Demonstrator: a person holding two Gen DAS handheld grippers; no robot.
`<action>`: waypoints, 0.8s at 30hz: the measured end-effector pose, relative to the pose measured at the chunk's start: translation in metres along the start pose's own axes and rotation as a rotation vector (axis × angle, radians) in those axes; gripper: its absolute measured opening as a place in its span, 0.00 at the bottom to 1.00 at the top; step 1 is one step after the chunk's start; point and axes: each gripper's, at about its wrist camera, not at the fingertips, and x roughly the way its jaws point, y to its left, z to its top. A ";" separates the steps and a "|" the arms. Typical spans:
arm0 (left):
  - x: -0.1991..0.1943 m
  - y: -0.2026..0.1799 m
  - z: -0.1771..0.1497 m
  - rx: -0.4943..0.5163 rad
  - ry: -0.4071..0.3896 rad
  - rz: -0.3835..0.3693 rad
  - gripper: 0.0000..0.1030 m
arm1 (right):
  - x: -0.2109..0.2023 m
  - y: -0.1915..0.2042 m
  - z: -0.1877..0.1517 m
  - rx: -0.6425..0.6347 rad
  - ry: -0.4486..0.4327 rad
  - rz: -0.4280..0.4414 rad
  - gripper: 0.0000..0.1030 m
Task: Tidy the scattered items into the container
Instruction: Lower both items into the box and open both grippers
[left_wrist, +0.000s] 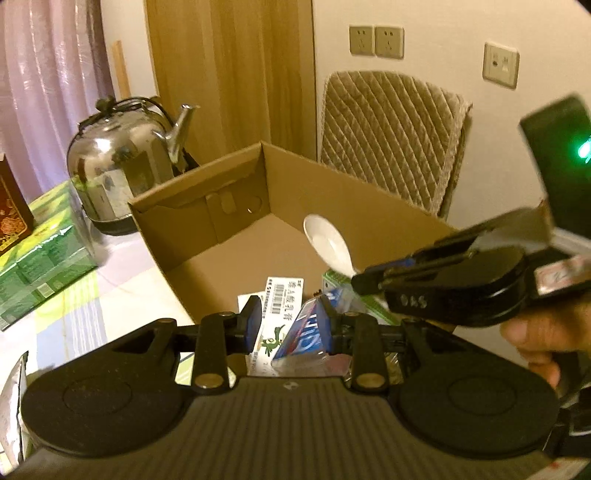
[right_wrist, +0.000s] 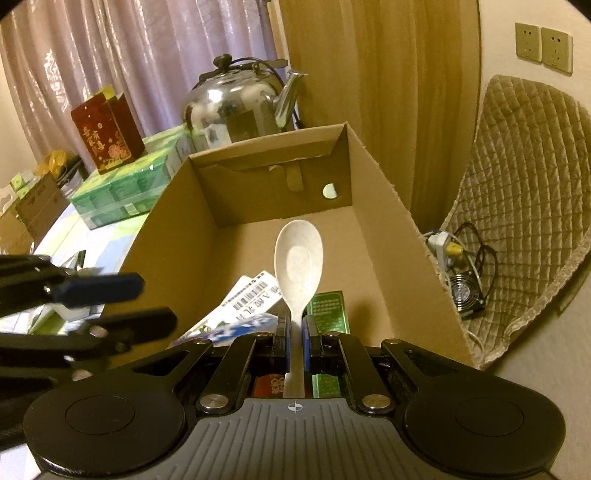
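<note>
Right wrist view: your right gripper (right_wrist: 294, 332) is clamped on the handle of a white spoon (right_wrist: 298, 266), with the bowl of the spoon pointing forward and up, over the open cardboard box (right_wrist: 388, 206). The spoon hangs above the box interior and does not touch the box floor. Below it, in the near part of the box, lie a white barcoded packet (right_wrist: 251, 295), a green carton (right_wrist: 327, 310) to its right, and a blue-and-white packet (right_wrist: 240, 328) near the gripper. The far half of the box floor is bare.

Left wrist view: your left gripper (left_wrist: 291, 325) has its fingers apart and holds nothing; a blue packet (left_wrist: 306, 332) lies in the box just below, against the right finger. Whether the finger touches it cannot be told. The right gripper (left_wrist: 373, 280) enters from the right with the spoon (left_wrist: 327, 243) projecting leftward over the box (left_wrist: 207, 229). Your right hand (left_wrist: 535, 332) grips the handle at the right edge.

The box stands on the table (left_wrist: 122, 295). A steel kettle (right_wrist: 236, 107) stands just beyond the far left corner of the box. A green package (right_wrist: 125, 184) lies left of the box, with a red carton (right_wrist: 107, 133) standing on it. A quilted chair (left_wrist: 391, 136) is behind the box on the right.
</note>
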 end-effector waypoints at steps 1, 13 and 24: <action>-0.003 0.001 0.001 -0.006 -0.006 0.001 0.30 | 0.000 0.001 0.000 -0.001 0.002 -0.002 0.03; -0.036 0.010 -0.009 -0.064 -0.040 0.017 0.34 | -0.016 0.003 -0.004 0.011 -0.027 -0.031 0.22; -0.089 0.024 -0.034 -0.165 -0.081 0.060 0.49 | -0.074 0.022 -0.018 0.052 -0.120 0.001 0.55</action>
